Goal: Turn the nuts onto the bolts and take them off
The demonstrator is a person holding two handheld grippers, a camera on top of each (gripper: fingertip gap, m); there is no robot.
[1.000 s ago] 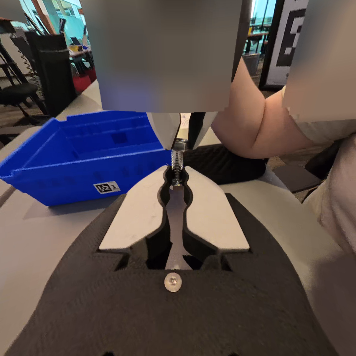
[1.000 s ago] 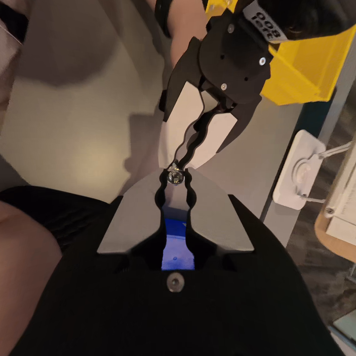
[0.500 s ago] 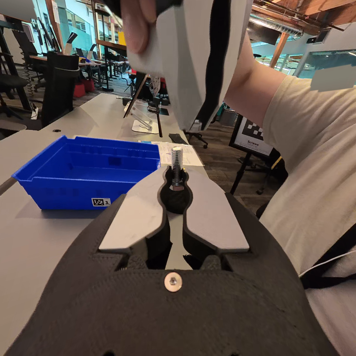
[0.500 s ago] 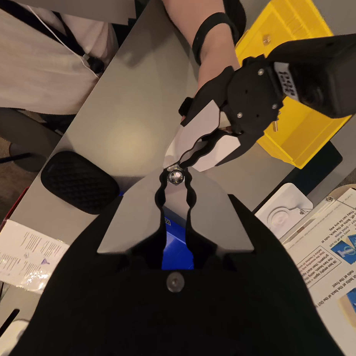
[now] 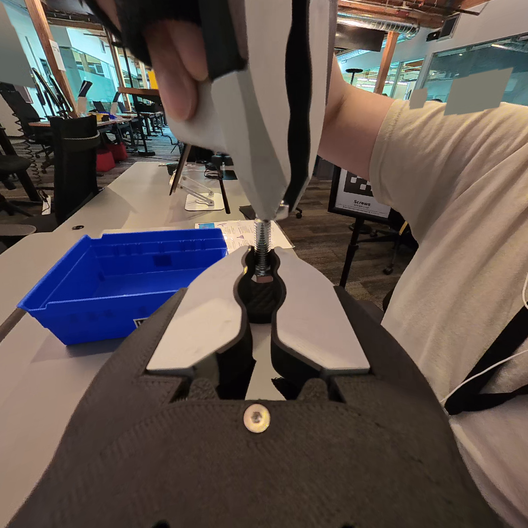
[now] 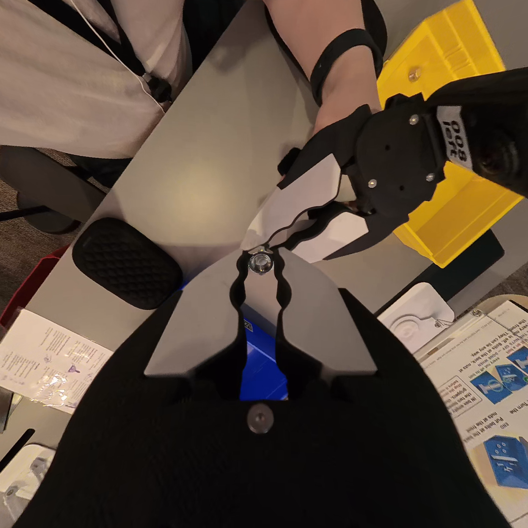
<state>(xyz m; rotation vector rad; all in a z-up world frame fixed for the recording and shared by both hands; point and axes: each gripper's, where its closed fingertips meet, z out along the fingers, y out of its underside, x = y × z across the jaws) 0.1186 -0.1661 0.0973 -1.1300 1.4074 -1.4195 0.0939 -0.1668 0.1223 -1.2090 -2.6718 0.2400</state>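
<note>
Left gripper (image 5: 261, 258) clamped on bolt (image 5: 260, 245), shank upright, hex head seated just below the fingertips. Right gripper (image 5: 281, 210) directly above, tips pinching nut (image 5: 283, 211) at the very top of the thread. From the right wrist view, nut (image 6: 259, 261) held between the tips, bore looking down over the bolt end; left gripper (image 6: 267, 247) reaching in from the upper right.

Step in hand, as judged: starting the nut on the thread. Nut appears slightly canted in the left wrist view; cross-threading the likely fault. Recommended: level the nut square to the shank, centre the bore on the bolt tip, light downward pressure only, rotation begun gently until the thread catches. Bolt to be gripped firmly and kept vertical throughout. Pinch on the nut is at its edge, so slipping is possible.

Surface: grey table (image 5: 34, 385), smooth and bare near the work. Blue bin (image 5: 123, 274) just left of the grippers, nothing visible inside it. Black pad (image 6: 125, 263) and printed sheet (image 6: 45, 360) on the table in the right wrist view; yellow bin (image 6: 445, 65) beyond the left gripper, with at least one small metal part inside.

Room: open office, desks, black chairs, wooden posts, glazed partitions. Framed sign (image 5: 360, 191) on a stand behind the work.
</note>
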